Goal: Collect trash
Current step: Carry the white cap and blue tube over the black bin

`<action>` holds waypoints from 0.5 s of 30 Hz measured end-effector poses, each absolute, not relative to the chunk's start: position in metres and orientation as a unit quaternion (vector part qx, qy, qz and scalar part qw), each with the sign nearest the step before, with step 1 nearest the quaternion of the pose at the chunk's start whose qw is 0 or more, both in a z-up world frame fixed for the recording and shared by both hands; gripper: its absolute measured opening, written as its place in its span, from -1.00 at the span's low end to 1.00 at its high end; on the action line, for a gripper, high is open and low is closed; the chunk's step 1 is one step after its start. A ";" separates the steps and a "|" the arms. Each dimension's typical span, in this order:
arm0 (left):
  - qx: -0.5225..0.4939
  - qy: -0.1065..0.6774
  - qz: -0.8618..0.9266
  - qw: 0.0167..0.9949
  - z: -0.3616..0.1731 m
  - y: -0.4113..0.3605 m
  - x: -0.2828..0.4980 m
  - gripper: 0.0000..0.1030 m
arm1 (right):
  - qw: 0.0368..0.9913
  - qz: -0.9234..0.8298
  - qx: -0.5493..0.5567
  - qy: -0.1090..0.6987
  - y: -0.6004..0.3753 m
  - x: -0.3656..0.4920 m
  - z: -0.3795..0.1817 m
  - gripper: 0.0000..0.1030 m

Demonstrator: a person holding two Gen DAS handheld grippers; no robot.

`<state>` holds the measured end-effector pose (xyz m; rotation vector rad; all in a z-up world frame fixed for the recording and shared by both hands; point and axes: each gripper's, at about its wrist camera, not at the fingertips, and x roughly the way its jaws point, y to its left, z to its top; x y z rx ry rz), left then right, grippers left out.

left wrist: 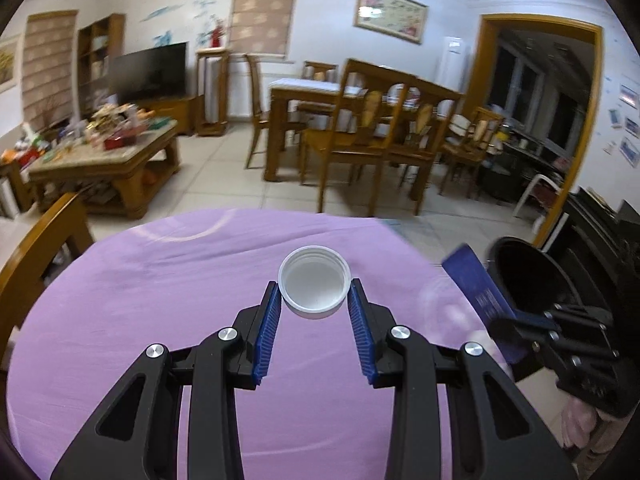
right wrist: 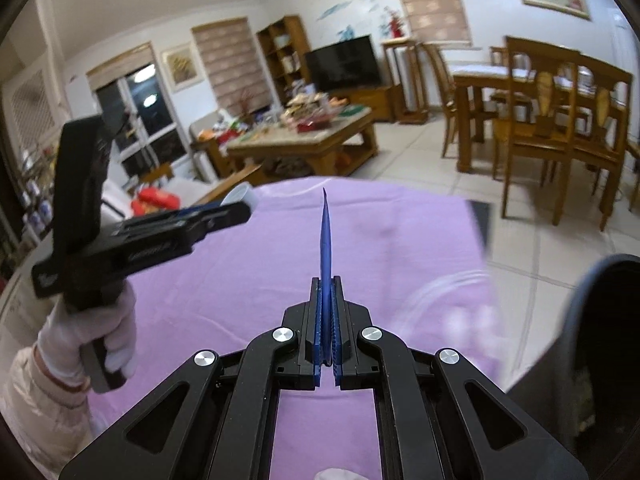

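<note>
Purple cloth point(left wrist: 180, 300) covers the bench. Above it the left claw point(left wrist: 315, 300) grips a white cap point(left wrist: 314, 287), open side up, its blue pads point(left wrist: 269, 332) pressing the rim from both sides. The right claw point(right wrist: 327, 320) is clenched on a thin blue wrapper point(right wrist: 326, 236), seen edge-on and sticking out past the tips. A black bin point(left wrist: 532, 276) stands just off the bench edge, near the right claw. A white-gloved hand point(right wrist: 92, 336) holds the left claw's handle.
</note>
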<state>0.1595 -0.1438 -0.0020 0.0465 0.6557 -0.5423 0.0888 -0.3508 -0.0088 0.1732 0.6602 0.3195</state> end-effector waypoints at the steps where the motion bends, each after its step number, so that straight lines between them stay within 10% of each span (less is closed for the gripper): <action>1: 0.025 0.315 -0.272 0.909 0.000 -0.153 0.154 -0.33 | 0.932 0.148 0.089 0.317 -0.364 0.081 -0.006 -0.91; 15: 0.054 0.316 -0.387 0.865 -0.009 -0.312 0.101 -0.33 | 0.950 0.015 0.171 0.262 -0.575 -0.011 -0.011 -0.90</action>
